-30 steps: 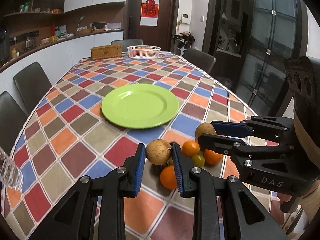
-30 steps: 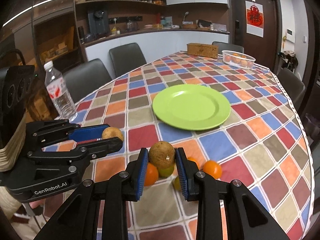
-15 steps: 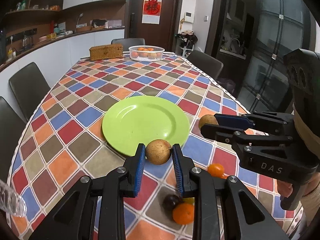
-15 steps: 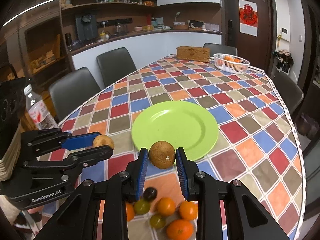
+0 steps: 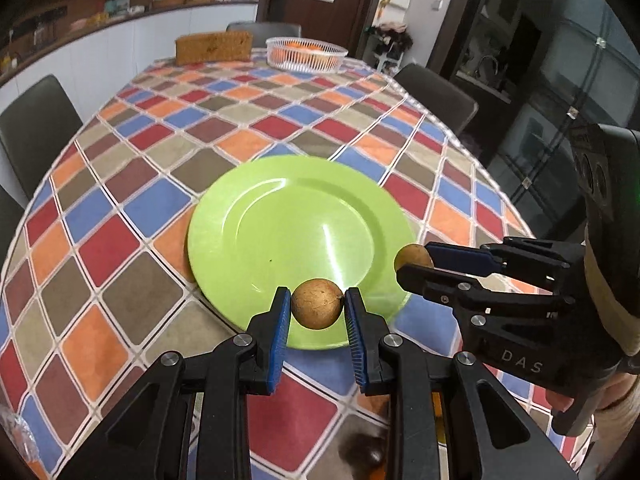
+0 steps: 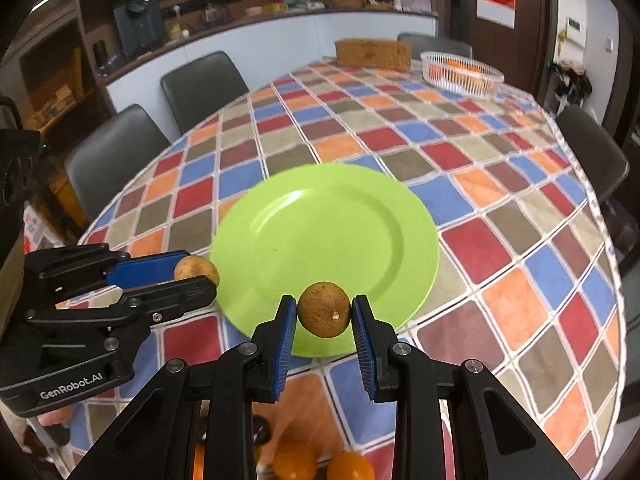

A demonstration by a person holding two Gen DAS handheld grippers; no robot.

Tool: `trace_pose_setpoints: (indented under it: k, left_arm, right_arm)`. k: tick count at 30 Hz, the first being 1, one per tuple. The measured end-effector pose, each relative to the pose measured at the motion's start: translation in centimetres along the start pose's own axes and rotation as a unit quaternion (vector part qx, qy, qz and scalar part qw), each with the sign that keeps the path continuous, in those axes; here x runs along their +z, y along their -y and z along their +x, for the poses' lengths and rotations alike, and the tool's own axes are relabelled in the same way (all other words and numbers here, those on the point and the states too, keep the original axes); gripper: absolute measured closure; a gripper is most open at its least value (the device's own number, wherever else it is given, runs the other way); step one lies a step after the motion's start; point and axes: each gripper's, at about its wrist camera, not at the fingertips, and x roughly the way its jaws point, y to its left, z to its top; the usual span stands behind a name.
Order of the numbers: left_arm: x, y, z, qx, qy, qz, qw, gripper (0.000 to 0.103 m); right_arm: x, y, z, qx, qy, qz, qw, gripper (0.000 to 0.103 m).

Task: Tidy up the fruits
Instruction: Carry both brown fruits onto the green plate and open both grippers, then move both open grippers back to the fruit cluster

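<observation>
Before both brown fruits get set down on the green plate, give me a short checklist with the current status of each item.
1. Left gripper clamped on its brown fruit: ok.
2. Right gripper clamped on its brown fruit: ok.
3. Green plate bare, with room for both: ok.
4. Both fruits over the plate's near rim: ok.
5. Grippers apart from each other: ok.
6. Height of the fruits above the plate: cannot tell.

Plate mid-table; basket behind it, oranges before.
</observation>
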Motion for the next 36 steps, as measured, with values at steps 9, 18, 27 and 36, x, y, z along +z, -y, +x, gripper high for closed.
trace_pose_setpoints:
  k: [9,18,27,36]
  left_arm:
    - [0.3,-0.8,3.1,0.012,-0.033,-0.004,0.9994,0.076]
    - [0.2,-0.3,1.9,0.033,-0.021,0.009,0.9992,0.071]
    - [-1.8,1.7,-3.0,0.047,0.035,0.022,0.9981,0.065]
    - [-4.3,4.1,-8.3,0.032,0.083,0.021,0.9958,0.054]
  right_arm:
    - [0.2,1.6,3.4,0.0,-0.043,0.036,0.998,0.073]
    - [0.1,1.8,2.7,0.002,-0.03,0.04,0.999,0.072]
    - [-1.6,0.5,-2.0,-0.018,0.021,0.026,0.999,0.071]
    - [-4.8,-1.2,-7.7,-0.031,0.083,0.019,0.996,0.067]
